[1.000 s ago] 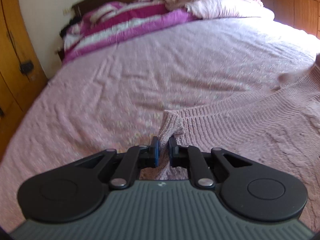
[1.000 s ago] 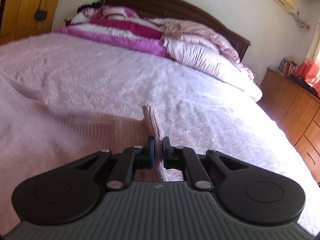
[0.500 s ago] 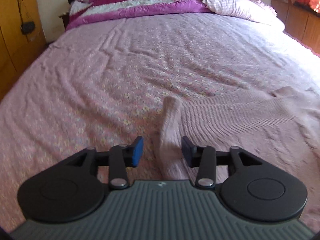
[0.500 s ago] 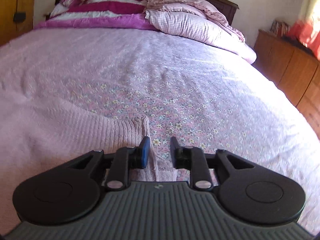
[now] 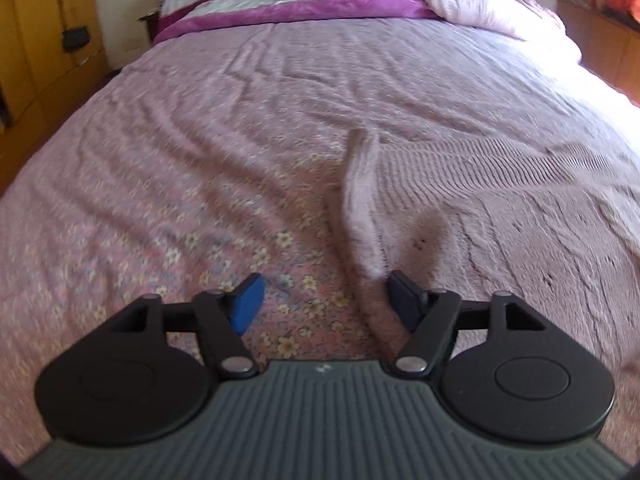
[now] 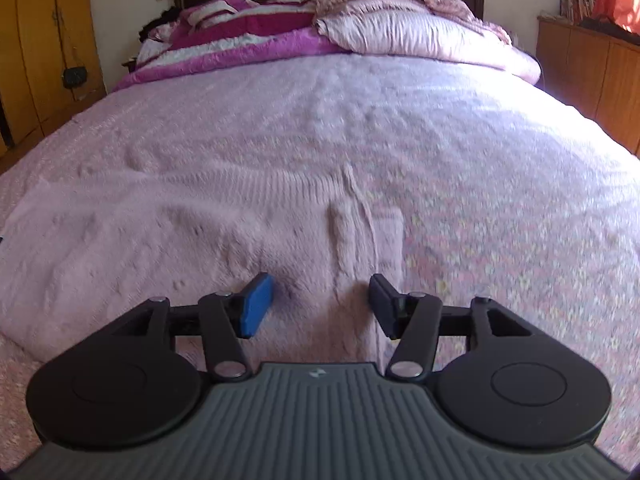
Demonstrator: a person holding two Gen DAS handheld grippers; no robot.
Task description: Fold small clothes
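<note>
A pink knitted sweater lies spread on the bed's floral pink sheet. In the left wrist view the sweater (image 5: 500,208) fills the right half, and its left edge stands up in a pinched ridge (image 5: 360,184). My left gripper (image 5: 326,300) is open and empty, just short of that ridge. In the right wrist view the sweater (image 6: 180,220) fills the left and middle, with a small ridge (image 6: 352,200) near its right edge. My right gripper (image 6: 320,300) is open and empty above the sweater's near part.
A magenta and white striped blanket (image 6: 224,44) and a pink quilt (image 6: 400,24) are piled at the headboard. Wooden cabinets (image 6: 592,64) stand to the right of the bed, a wooden wardrobe (image 5: 36,36) to the left.
Both grippers were shut on the sweater's corners a second ago. They opened, let go, and pulled back and up. The sweater now lies on the bed with pinch ridges left standing.
</note>
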